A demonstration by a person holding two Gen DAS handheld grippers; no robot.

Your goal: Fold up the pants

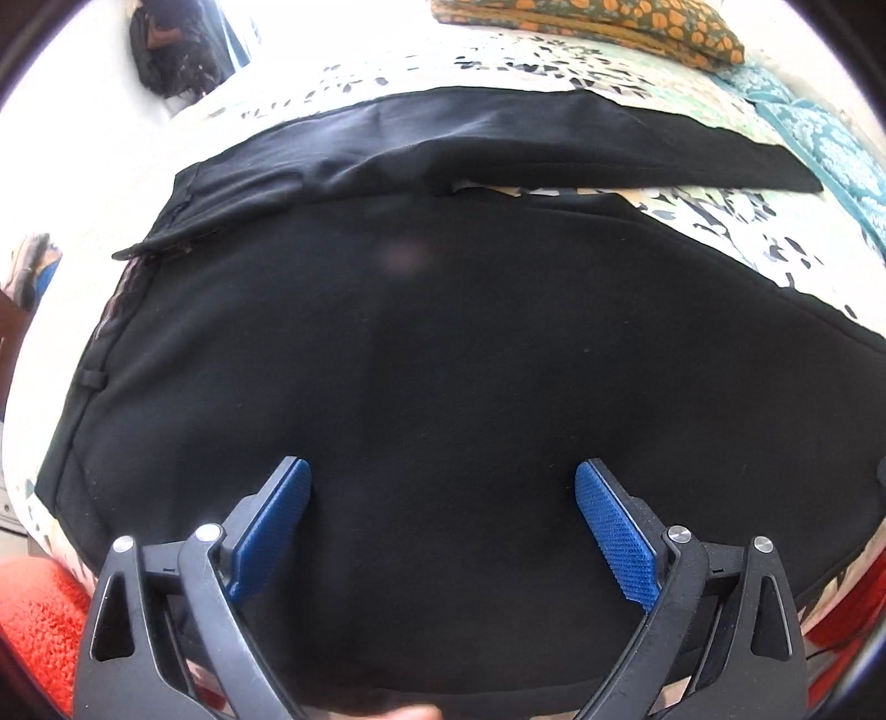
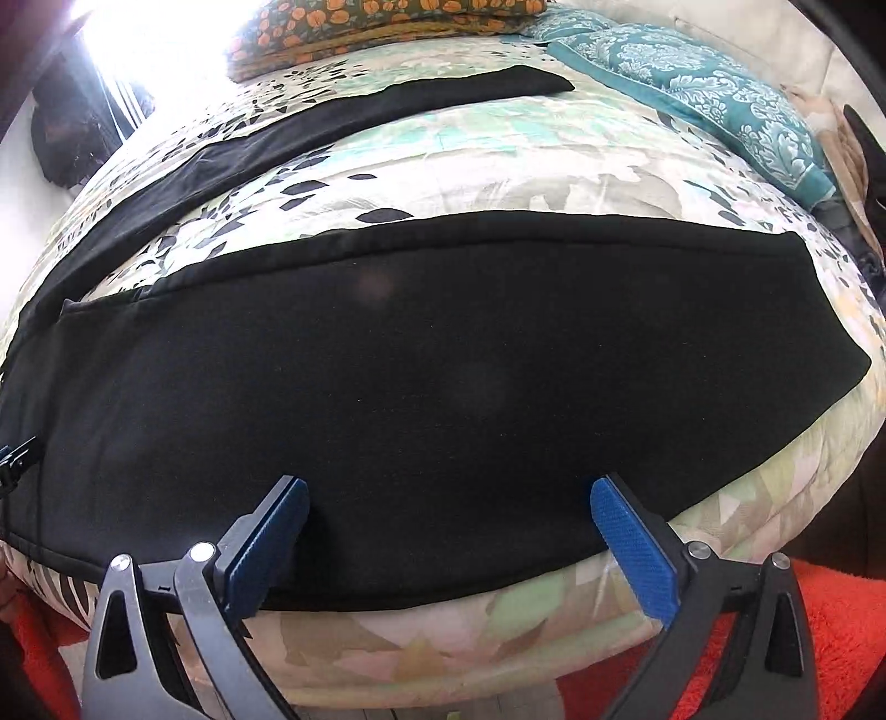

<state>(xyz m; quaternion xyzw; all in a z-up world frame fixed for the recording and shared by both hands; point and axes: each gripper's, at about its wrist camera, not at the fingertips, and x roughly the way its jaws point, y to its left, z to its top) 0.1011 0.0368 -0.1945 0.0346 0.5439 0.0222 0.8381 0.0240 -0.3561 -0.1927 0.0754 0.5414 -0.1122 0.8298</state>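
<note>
Black pants (image 1: 443,343) lie spread flat on a bed, waistband to the left, the two legs splayed apart to the right. The far leg (image 1: 554,144) runs toward the pillows. The near leg (image 2: 443,360) fills the right wrist view, its hem at the right. My left gripper (image 1: 443,482) is open and empty, hovering over the seat of the pants near the bed's front edge. My right gripper (image 2: 448,498) is open and empty over the near leg's lower edge. The far leg also shows in the right wrist view (image 2: 332,122).
The bed has a floral cover (image 2: 498,166). An orange-flowered pillow (image 1: 609,22) and a teal patterned pillow (image 2: 692,88) lie at the far side. A red-orange rug (image 2: 841,637) covers the floor below the bed's front edge. A dark bag (image 1: 171,44) hangs far left.
</note>
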